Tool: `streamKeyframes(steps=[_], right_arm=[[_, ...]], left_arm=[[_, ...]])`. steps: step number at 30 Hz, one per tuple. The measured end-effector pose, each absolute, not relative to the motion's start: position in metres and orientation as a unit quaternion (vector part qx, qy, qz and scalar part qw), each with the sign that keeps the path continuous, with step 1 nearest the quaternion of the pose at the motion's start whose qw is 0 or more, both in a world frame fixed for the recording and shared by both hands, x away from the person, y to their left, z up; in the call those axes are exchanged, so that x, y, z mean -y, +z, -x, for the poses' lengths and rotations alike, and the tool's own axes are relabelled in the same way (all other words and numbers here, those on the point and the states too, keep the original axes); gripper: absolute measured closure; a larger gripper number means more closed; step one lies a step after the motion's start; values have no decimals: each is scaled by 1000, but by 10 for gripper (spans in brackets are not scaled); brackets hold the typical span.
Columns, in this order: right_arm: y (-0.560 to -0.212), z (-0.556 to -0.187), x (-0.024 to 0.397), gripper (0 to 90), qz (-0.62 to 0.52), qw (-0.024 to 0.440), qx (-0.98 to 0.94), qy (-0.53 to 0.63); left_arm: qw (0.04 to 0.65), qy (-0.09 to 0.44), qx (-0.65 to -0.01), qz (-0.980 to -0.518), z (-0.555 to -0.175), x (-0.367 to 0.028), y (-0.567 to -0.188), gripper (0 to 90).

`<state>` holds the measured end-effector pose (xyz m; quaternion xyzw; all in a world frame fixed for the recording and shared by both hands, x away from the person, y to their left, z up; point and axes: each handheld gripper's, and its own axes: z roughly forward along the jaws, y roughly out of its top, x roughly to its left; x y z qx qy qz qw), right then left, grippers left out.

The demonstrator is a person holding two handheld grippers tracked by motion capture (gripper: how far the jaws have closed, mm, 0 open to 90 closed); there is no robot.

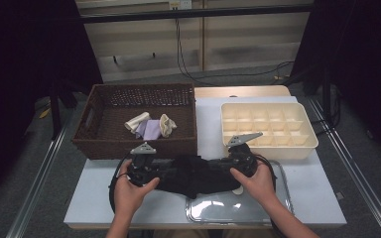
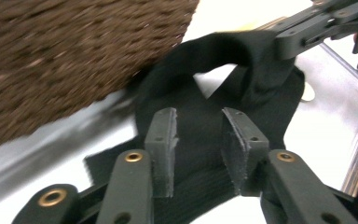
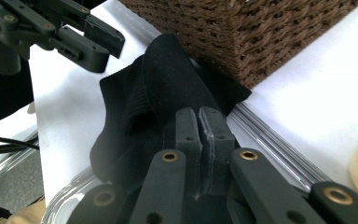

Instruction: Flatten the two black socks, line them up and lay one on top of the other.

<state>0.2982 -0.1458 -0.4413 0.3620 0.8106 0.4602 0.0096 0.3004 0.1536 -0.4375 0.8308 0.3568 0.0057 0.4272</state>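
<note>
Handling a black ribbed knitted sock (image 1: 191, 174), which is lying in front of the dark brown woven wicker basket (image 1: 93, 144), partly over the near rim of a clear plastic tray (image 1: 278, 208).

Grip state: the right gripper (image 3: 199, 122) is standing closed, its pads pinching a fold of the sock. The left gripper (image 2: 198, 135) is standing parted, its jaws either side of the fabric with a gap visible, pads not pressing. Both grippers are sitting just in front of the basket's near wall.

Handling note, as a judgement: the step appears to be re-gripping the sock for folding or rolling. Doing it well means keeping the right pinch firm while the left jaws are closing square on a single clean layer near the cuff, not on a bunched fold, and lifting the fabric clear of the basket's rough weave, which could be snagging it.

Count:
- black sock: one piece seen; whether a second is folded inside cannot be told
- wicker basket: one
- rolled pale items inside the basket: three, being a cream roll (image 1: 136, 122), a lilac piece (image 1: 151, 129), a cream bundle (image 1: 167, 125)
- cream plastic divided organiser box (image 1: 297, 148), right of the basket: one
- clear tray: one
- grippers: two
</note>
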Motion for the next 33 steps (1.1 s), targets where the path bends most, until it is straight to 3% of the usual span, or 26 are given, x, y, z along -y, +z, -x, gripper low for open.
streamKeyframes(steps=[12, 17, 19, 20, 33], right_arm=[[-439, -296, 143, 871, -363, 11, -810, 460], [-438, -294, 142, 872, -362, 13, -811, 459], [-439, -294, 143, 872, -363, 13, -811, 459], [-439, -294, 143, 872, -363, 14, -810, 460], [-427, -300, 159, 873, -381, 28, -798, 466]], left_arm=[[398, 34, -310, -863, -308, -116, -464, 427], [380, 32, -310, -871, -310, -112, -471, 552], [366, 35, -306, -878, -309, -113, -468, 769], [364, 37, -310, -878, -309, -113, -467, 811], [405, -8, -279, -871, -293, -117, -438, 849]])
